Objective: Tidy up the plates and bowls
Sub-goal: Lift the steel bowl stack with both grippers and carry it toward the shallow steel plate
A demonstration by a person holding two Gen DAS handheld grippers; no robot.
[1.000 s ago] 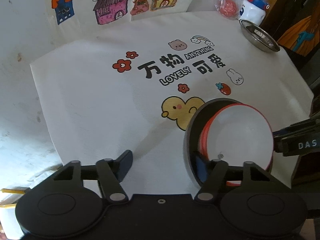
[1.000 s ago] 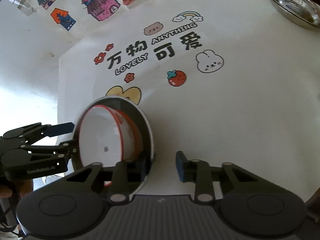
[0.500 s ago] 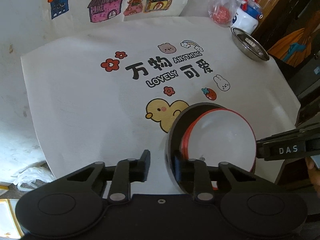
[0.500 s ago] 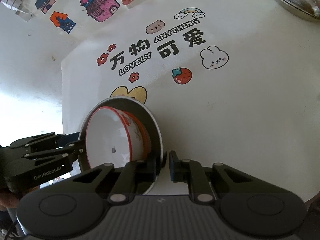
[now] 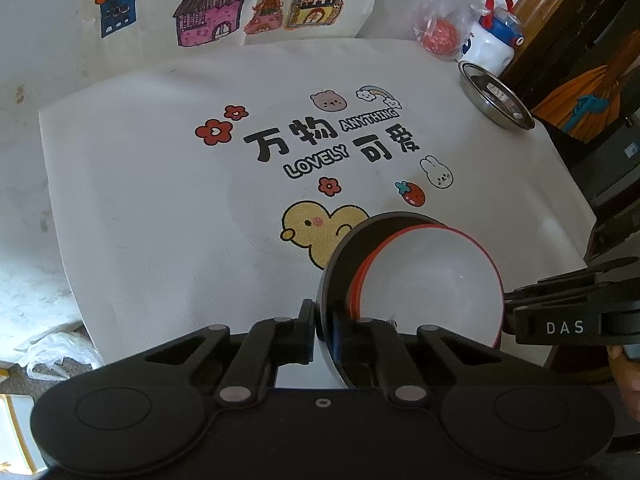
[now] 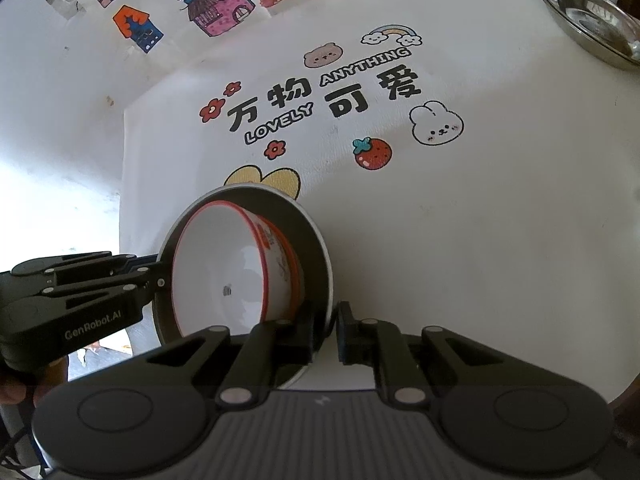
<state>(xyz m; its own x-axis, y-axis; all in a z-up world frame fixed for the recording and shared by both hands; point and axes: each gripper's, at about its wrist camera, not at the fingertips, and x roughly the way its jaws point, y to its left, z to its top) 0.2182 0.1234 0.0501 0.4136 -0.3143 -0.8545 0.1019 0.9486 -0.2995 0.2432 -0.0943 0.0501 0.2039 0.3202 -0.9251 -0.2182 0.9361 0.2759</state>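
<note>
Both grippers' jaws have closed since earlier | left gripper [image 5: 325,330] pinches dark plate [image 5: 334,276] rim | red-rimmed bowl [image 6: 224,276] sits in plate | right gripper [image 6: 325,330] pinches opposite rim | stacking done, steel dish [image 5: 496,102] left at the far corner

A home: cartoon-print tablecloth [image 5: 160,208], childlike house drawings [image 5: 208,16], steel dish [image 5: 496,100].
</note>
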